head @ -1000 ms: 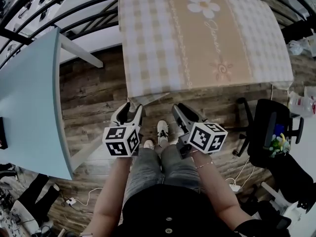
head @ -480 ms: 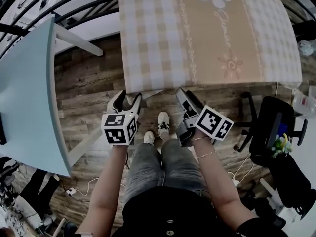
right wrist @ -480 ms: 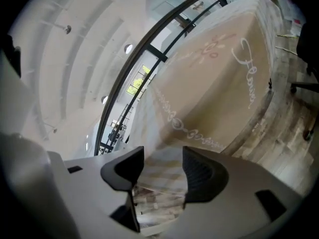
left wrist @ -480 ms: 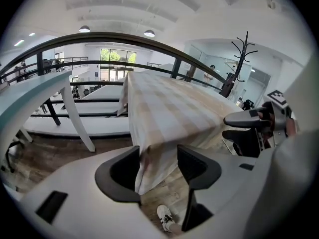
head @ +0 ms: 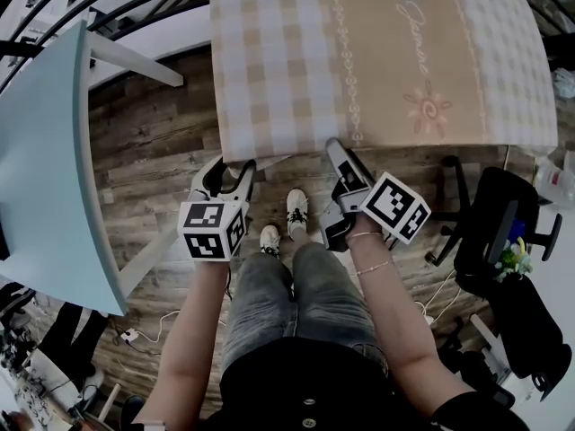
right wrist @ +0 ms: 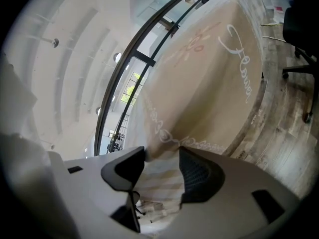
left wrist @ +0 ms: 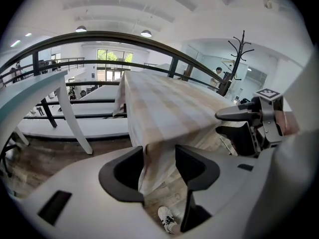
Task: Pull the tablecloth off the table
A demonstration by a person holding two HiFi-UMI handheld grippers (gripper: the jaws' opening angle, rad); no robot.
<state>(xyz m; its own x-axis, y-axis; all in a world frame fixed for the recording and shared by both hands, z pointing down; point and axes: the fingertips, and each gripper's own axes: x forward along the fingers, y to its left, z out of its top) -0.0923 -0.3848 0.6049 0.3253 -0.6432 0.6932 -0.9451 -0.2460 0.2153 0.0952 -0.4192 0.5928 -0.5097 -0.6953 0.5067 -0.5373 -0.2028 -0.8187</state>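
Note:
A beige checked tablecloth point(head: 377, 52) with a flower print covers the table ahead, and its near edge hangs down. My left gripper point(head: 229, 171) is at the near left corner. In the left gripper view the hanging corner of the cloth point(left wrist: 164, 108) lies between the jaws of the left gripper point(left wrist: 159, 156); they have just been closing a little but still stand apart from it. My right gripper point(head: 336, 155) reaches the near edge further right. In the right gripper view its jaws point(right wrist: 162, 156) have just been opening, with the cloth's edge point(right wrist: 209, 83) between them, unpinched.
A pale blue table point(head: 45, 169) stands at the left with a white slanted leg point(head: 135, 61). A black office chair point(head: 499, 232) is at the right. The person's shoes point(head: 295, 214) stand on the wood floor under the grippers. Cables lie on the floor.
Both grippers have moved forward to the cloth's near edge. The right gripper has rolled and its jaws have opened wide. The cloth lies as before.

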